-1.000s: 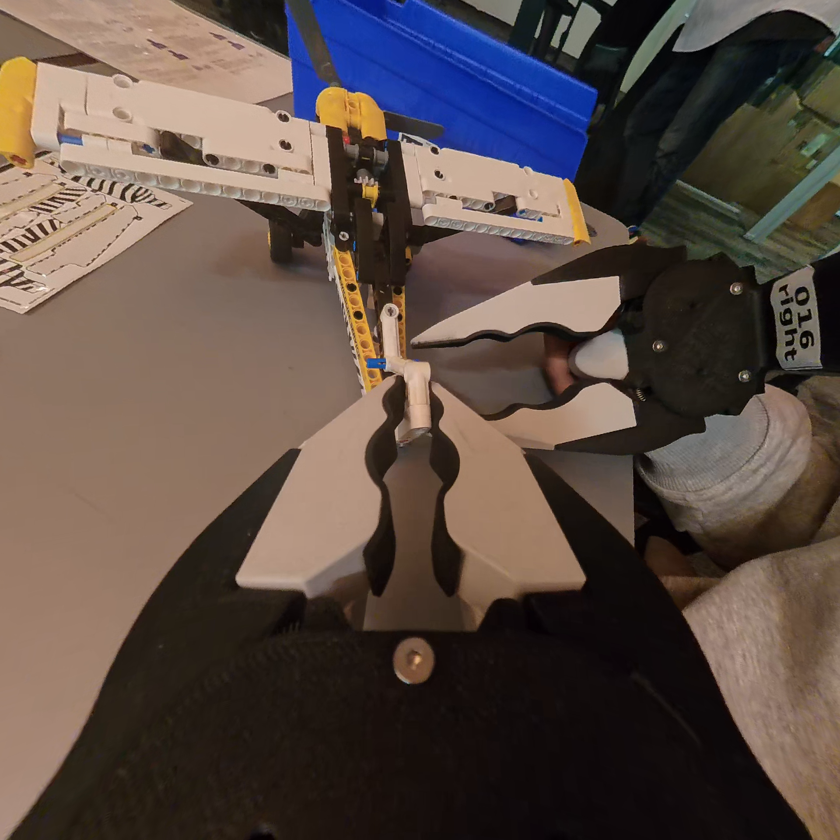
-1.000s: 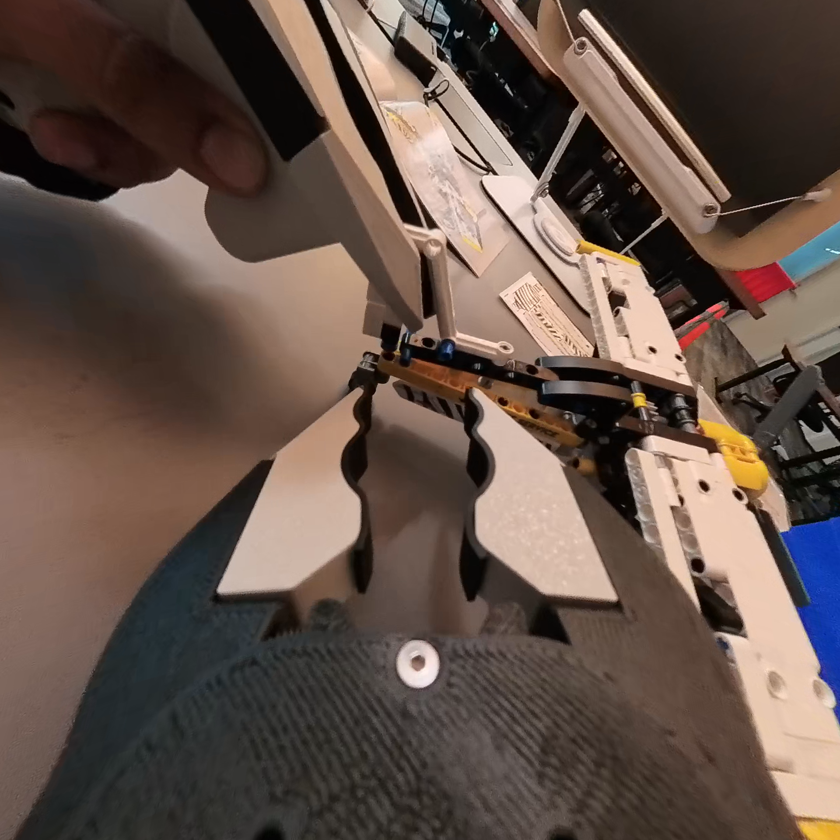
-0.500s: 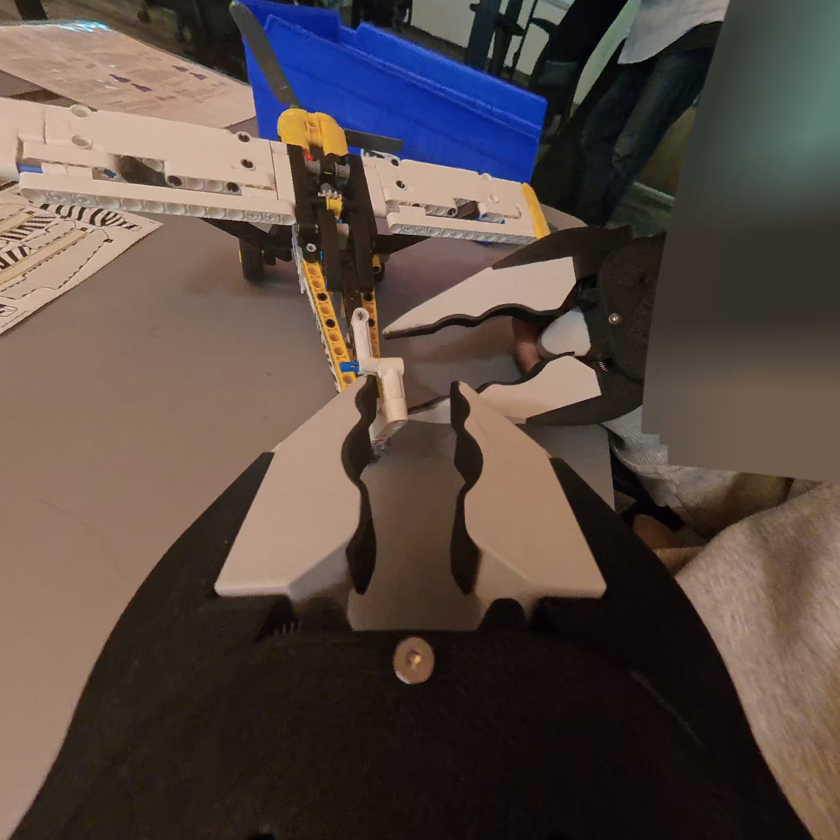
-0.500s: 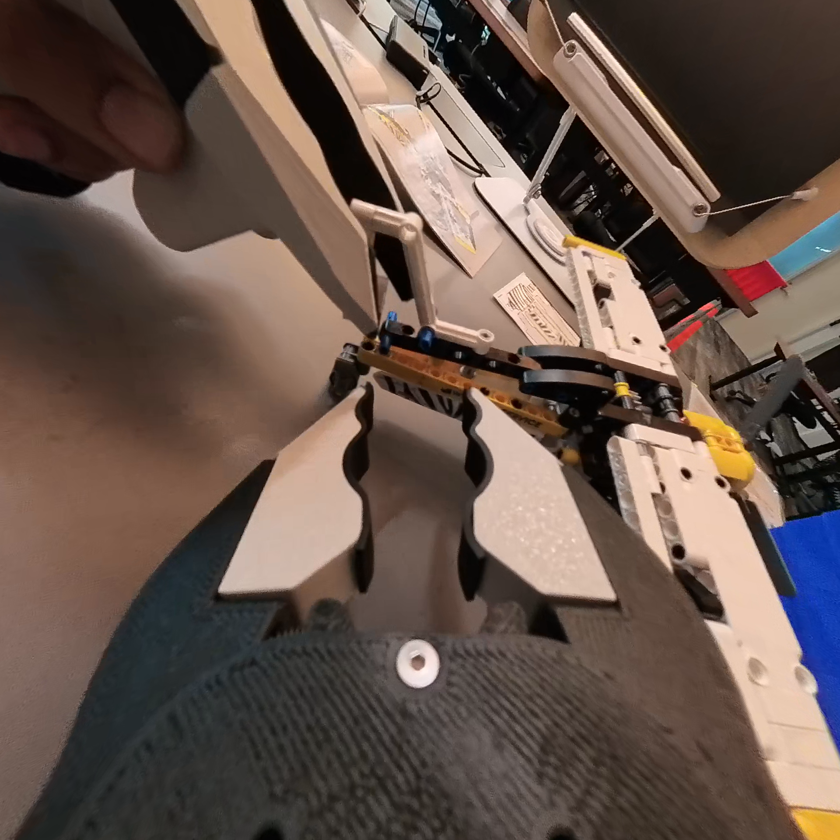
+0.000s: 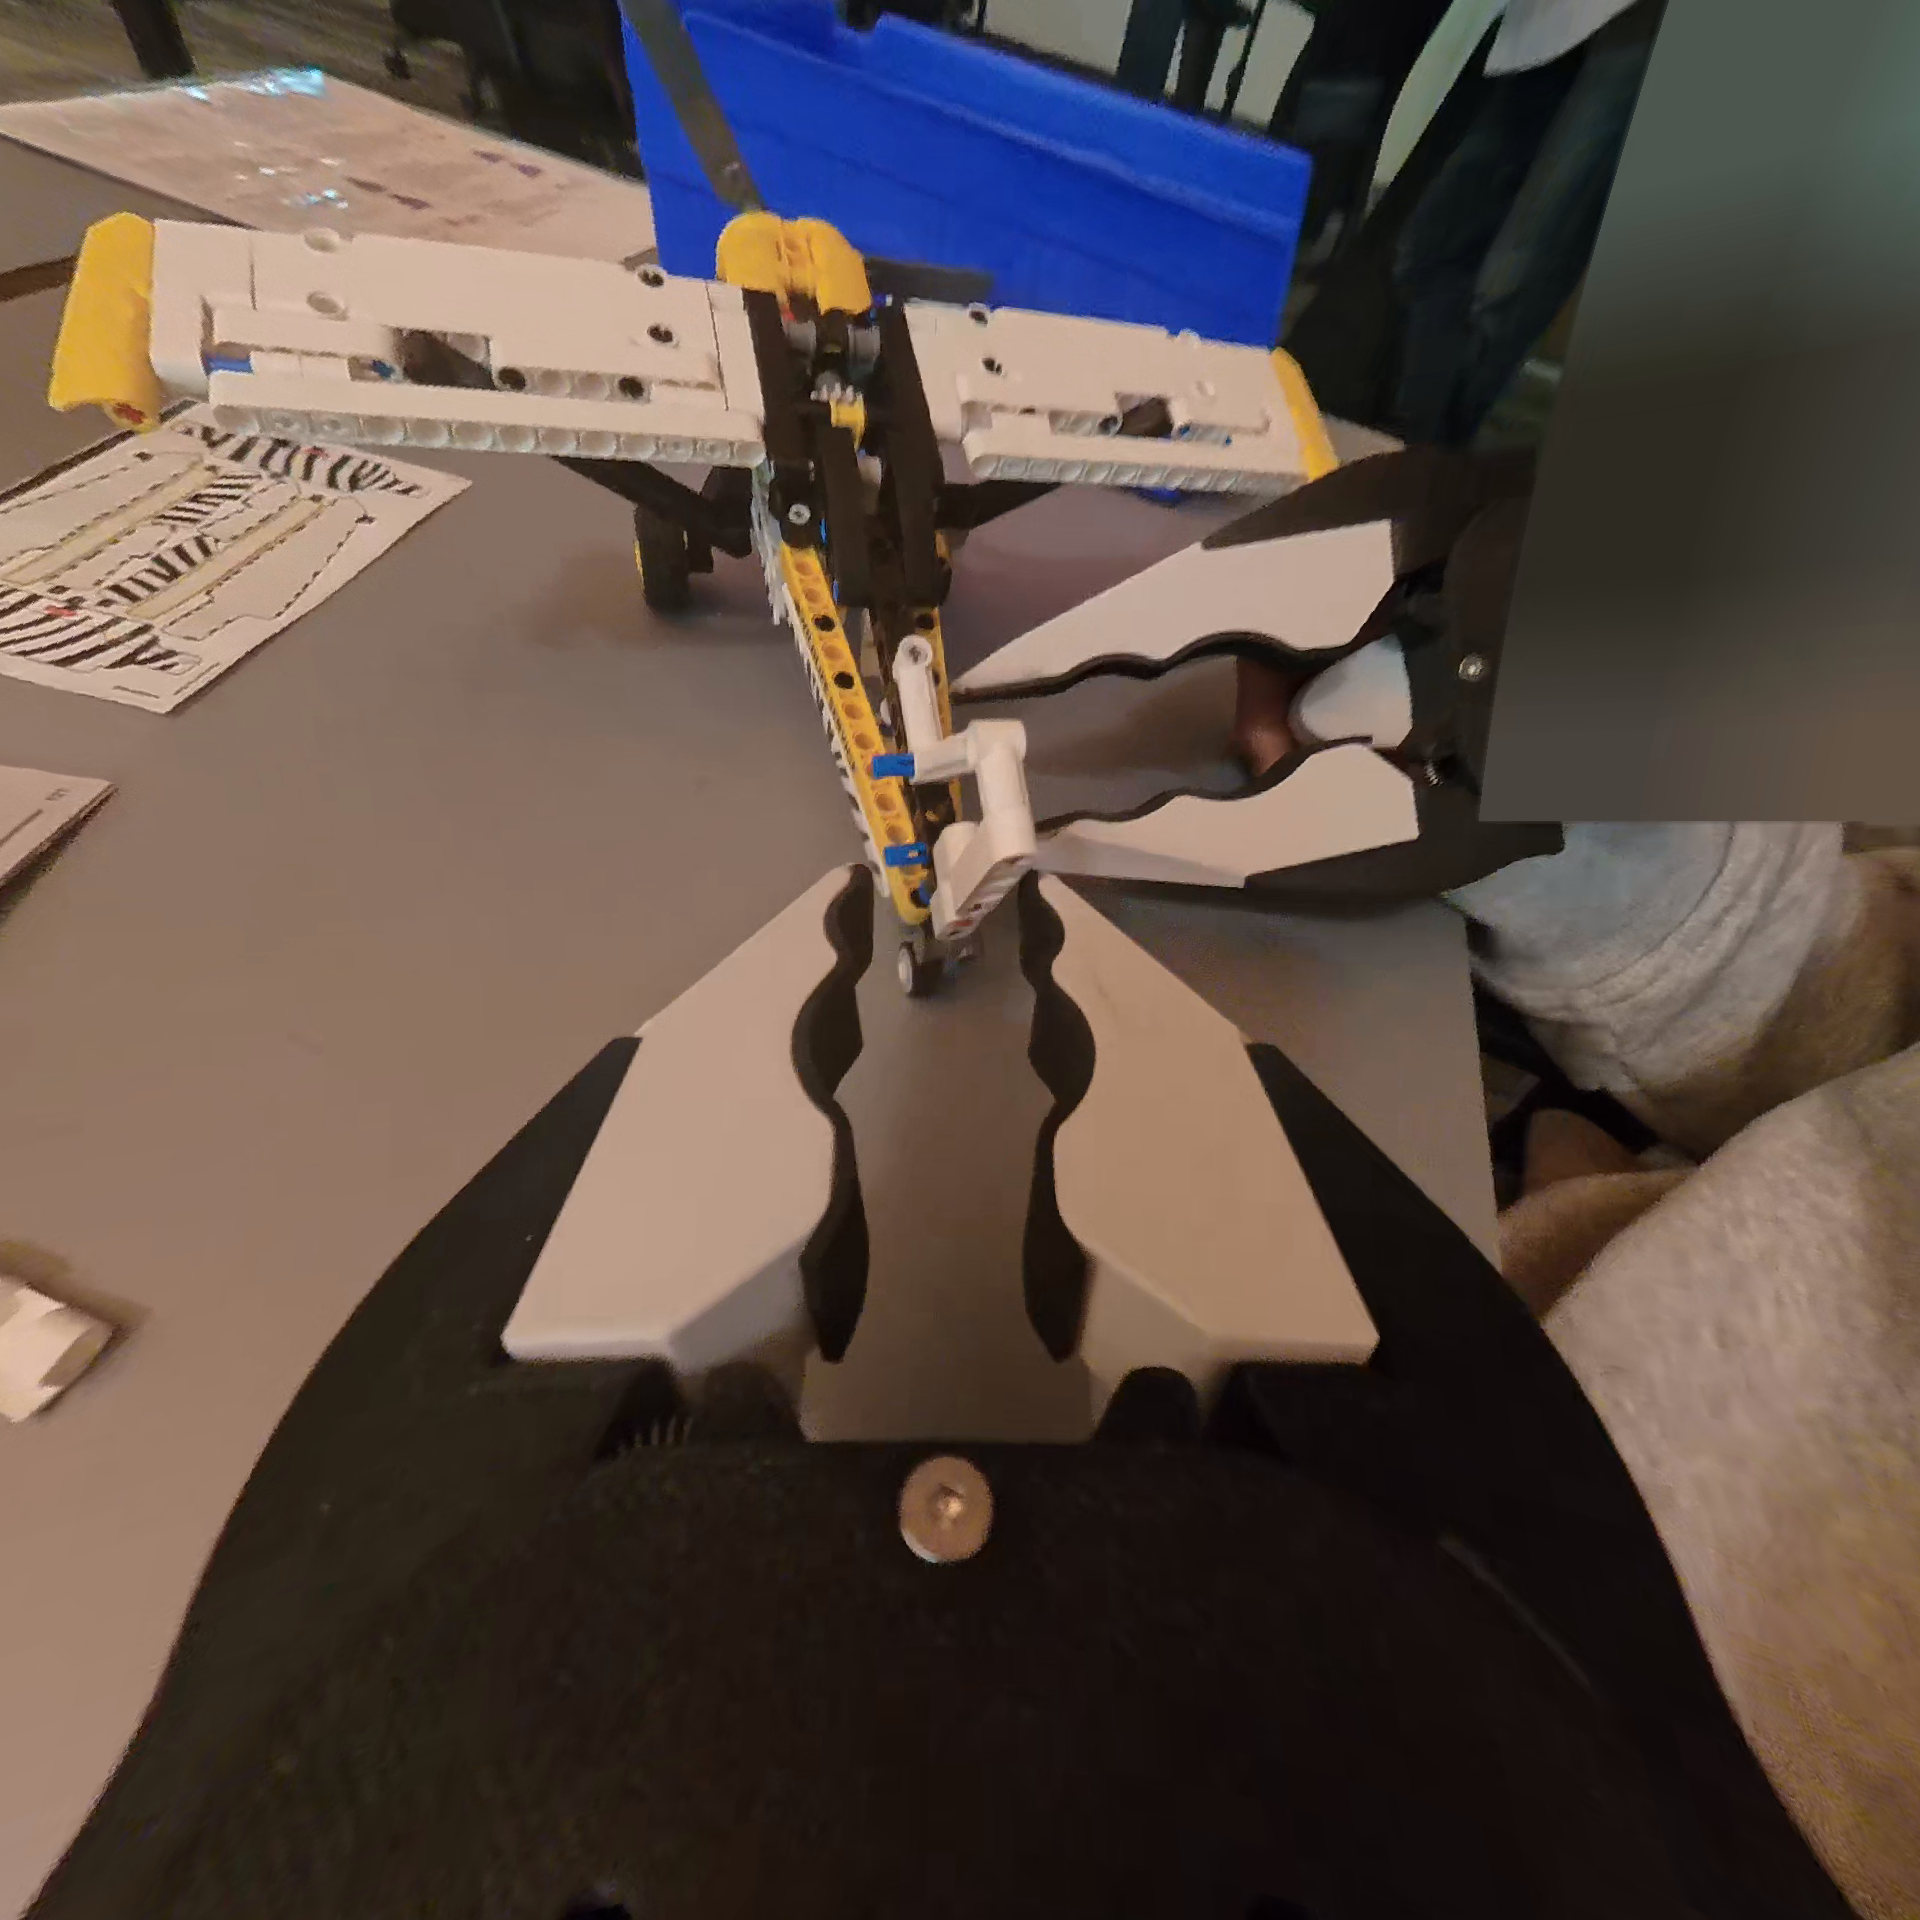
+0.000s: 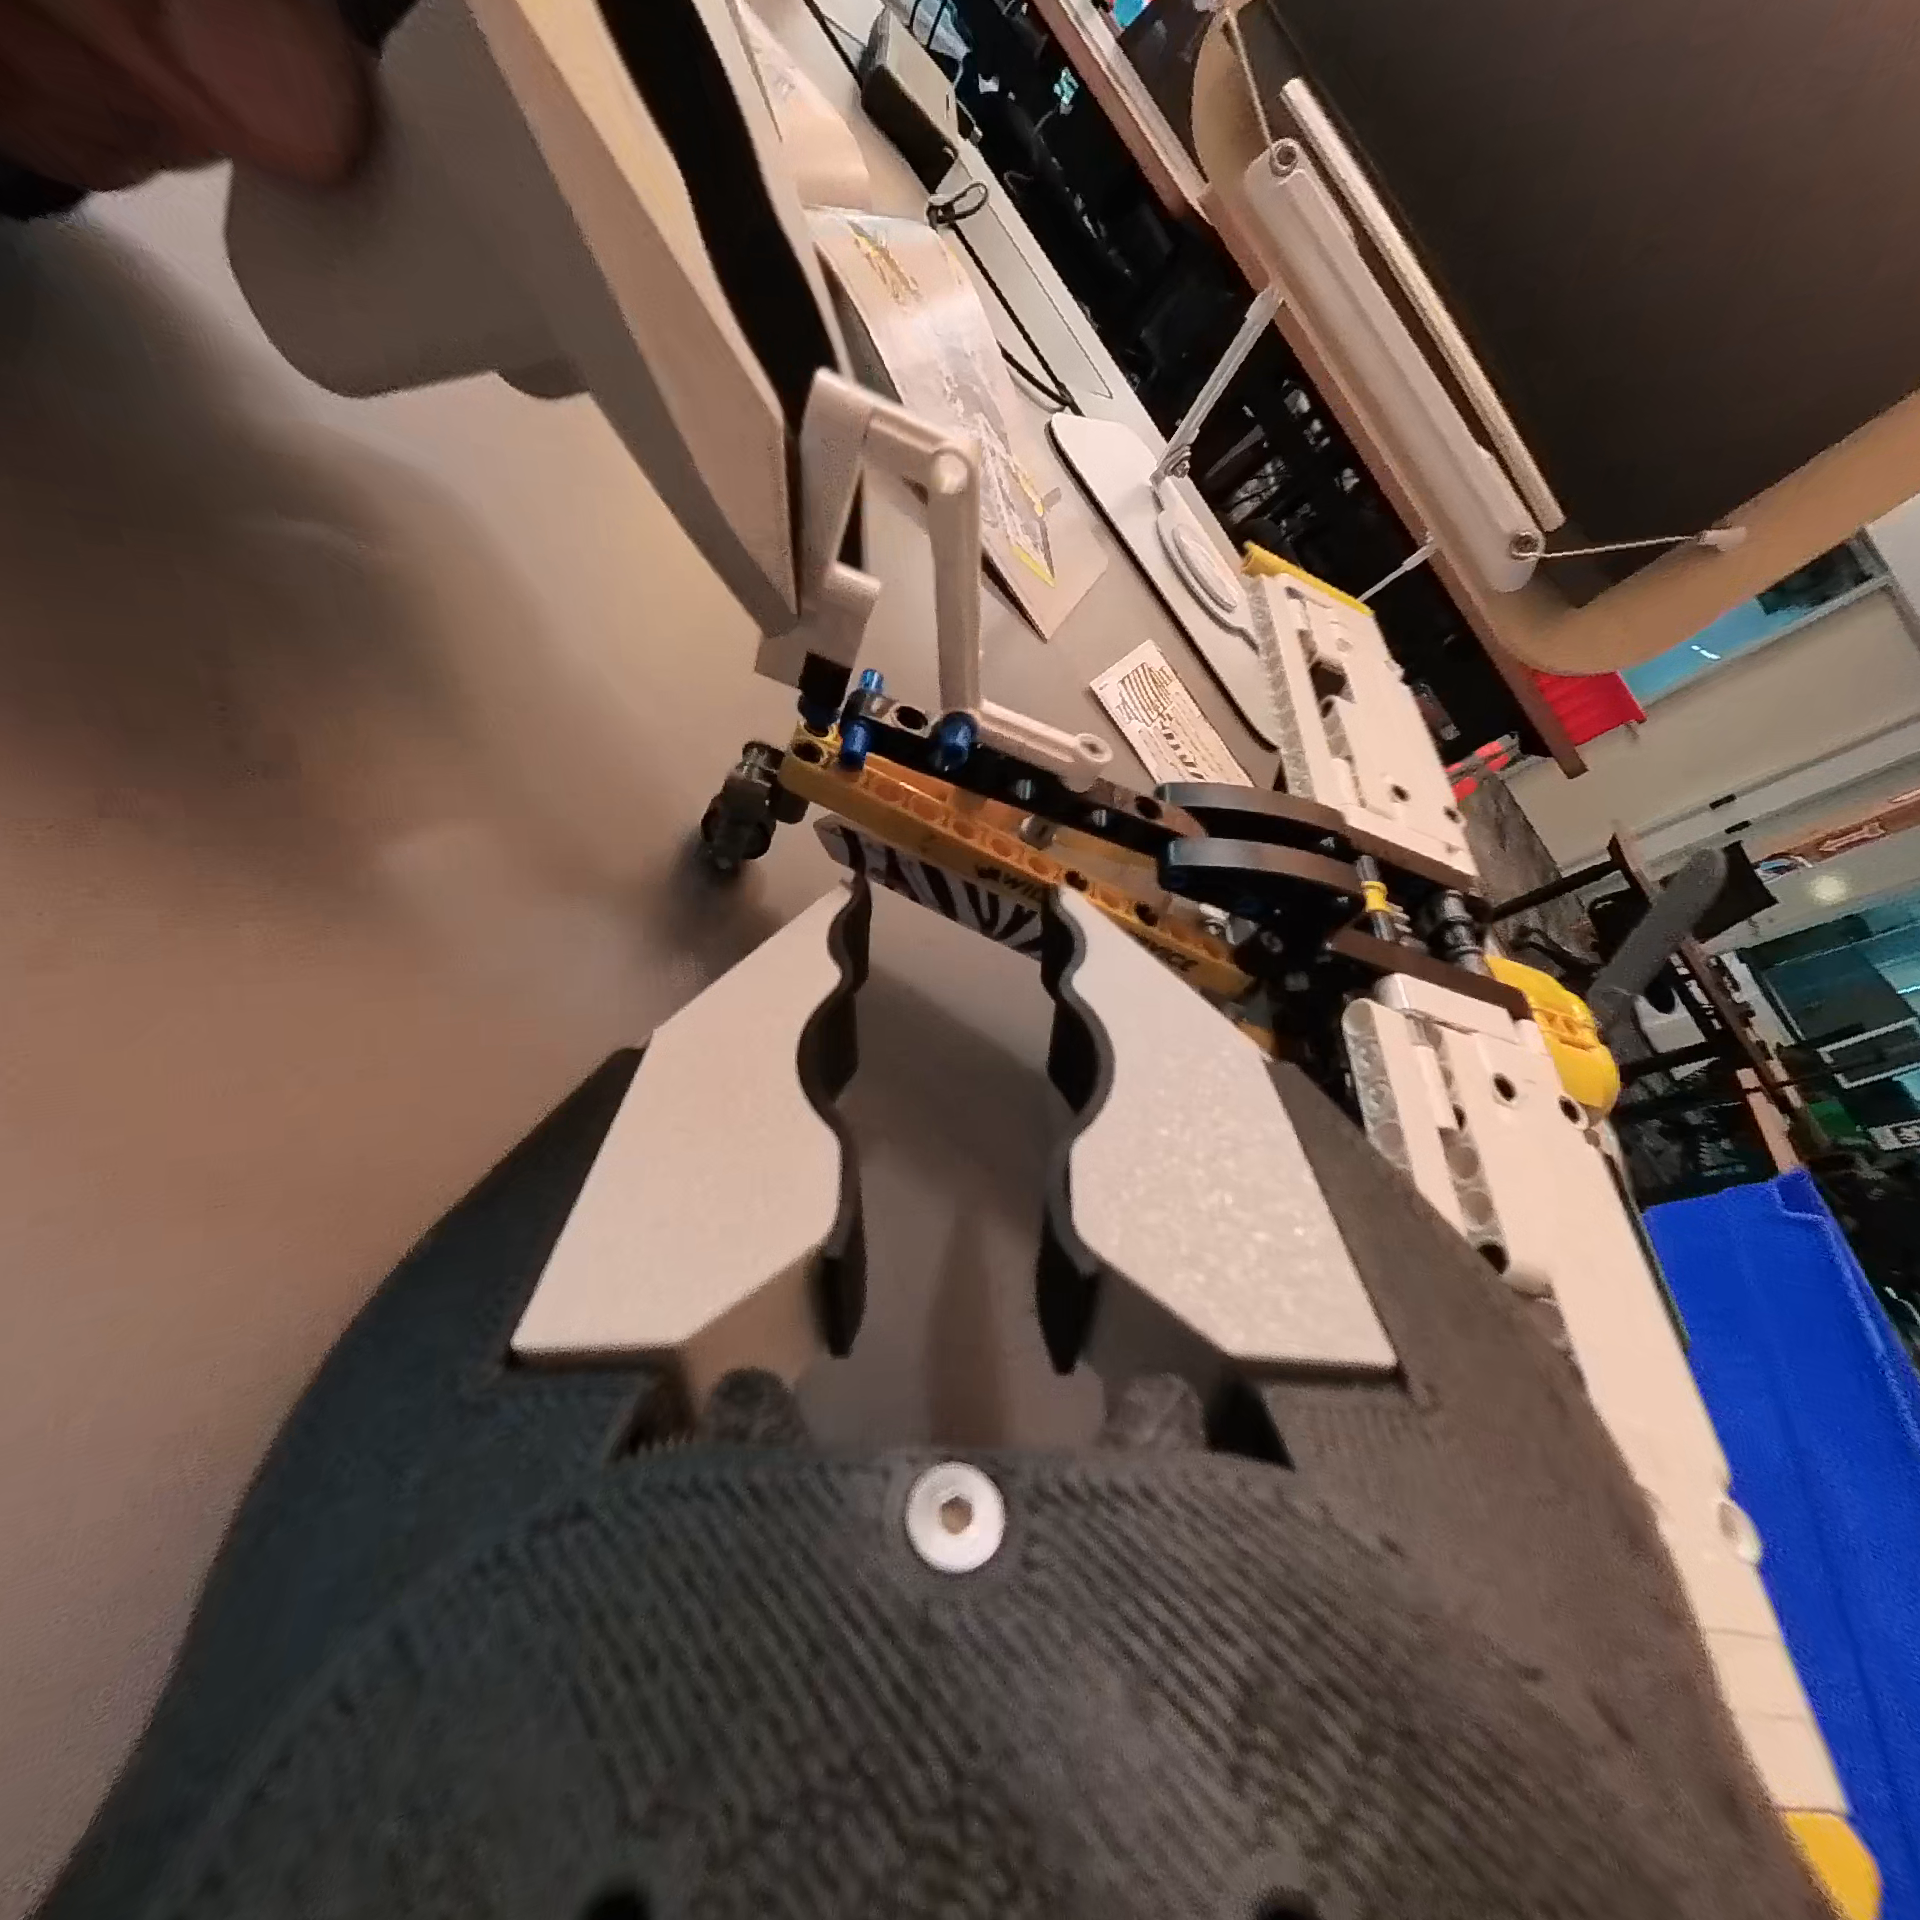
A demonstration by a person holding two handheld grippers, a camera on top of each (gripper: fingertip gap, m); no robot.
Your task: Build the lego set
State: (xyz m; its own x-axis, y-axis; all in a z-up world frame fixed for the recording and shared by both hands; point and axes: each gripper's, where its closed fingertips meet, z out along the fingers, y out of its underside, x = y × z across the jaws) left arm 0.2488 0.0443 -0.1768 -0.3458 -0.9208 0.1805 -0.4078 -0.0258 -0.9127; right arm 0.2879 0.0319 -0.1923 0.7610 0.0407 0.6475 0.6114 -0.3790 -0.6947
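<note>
White, yellow-tipped lego plane [image 5: 457, 353]; blue bin [image 5: 966, 187]; zebra-striped sheet [image 5: 177, 540].

office or lab workspace, indoors; grey table [image 5: 416, 852] carries printed instruction sheets [image 5: 312, 166], a sticker sheet [image 5: 177, 551] and a blue plastic bin [image 5: 966, 197]. a monitor on a stand [image 6: 1558, 260], cables and a white pad [image 6: 1112, 499] sit on the same desk; shelving and glass-fronted rooms beyond, blurred.

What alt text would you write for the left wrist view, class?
The open left gripper faces the tail of a white-and-yellow Lego plane on a grey table. The right gripper, also open, reaches in beside the tail's white connector pieces.
</note>
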